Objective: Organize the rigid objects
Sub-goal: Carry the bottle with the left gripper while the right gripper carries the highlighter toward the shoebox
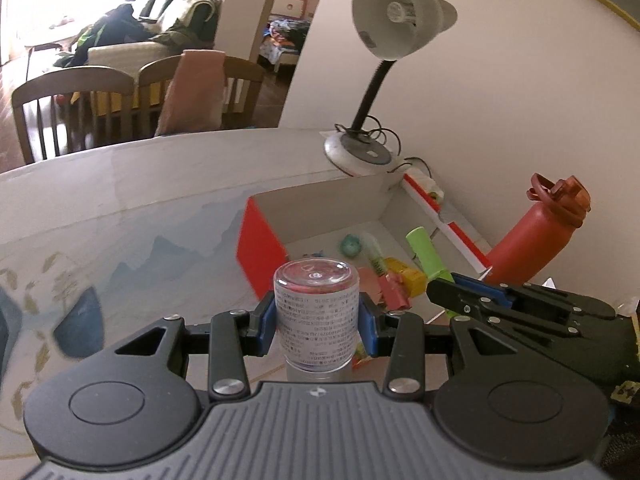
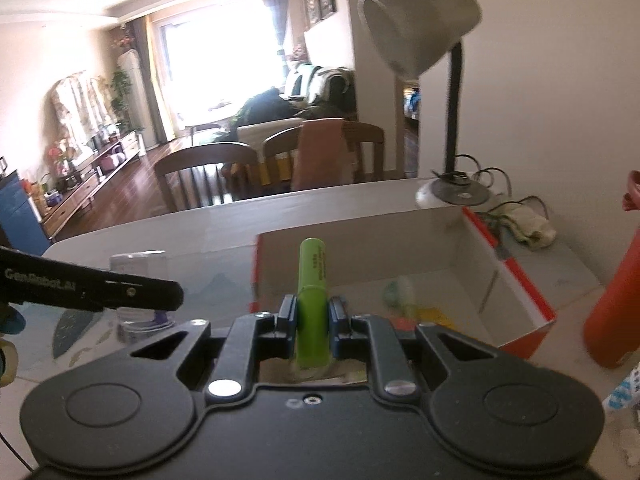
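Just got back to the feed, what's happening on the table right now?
Both tools are loaded. The left tool is shut on a clear labelled bottle, held upright short of the red and white box. The right tool is shut on a green highlighter, held at the box's near edge. Several small items already lie in the box. A red water bottle stands beside it.

The box (image 1: pixel 320 216) sits between the lamp (image 1: pixel 360 152) behind and bottle (image 1: pixel 524 240) beside.
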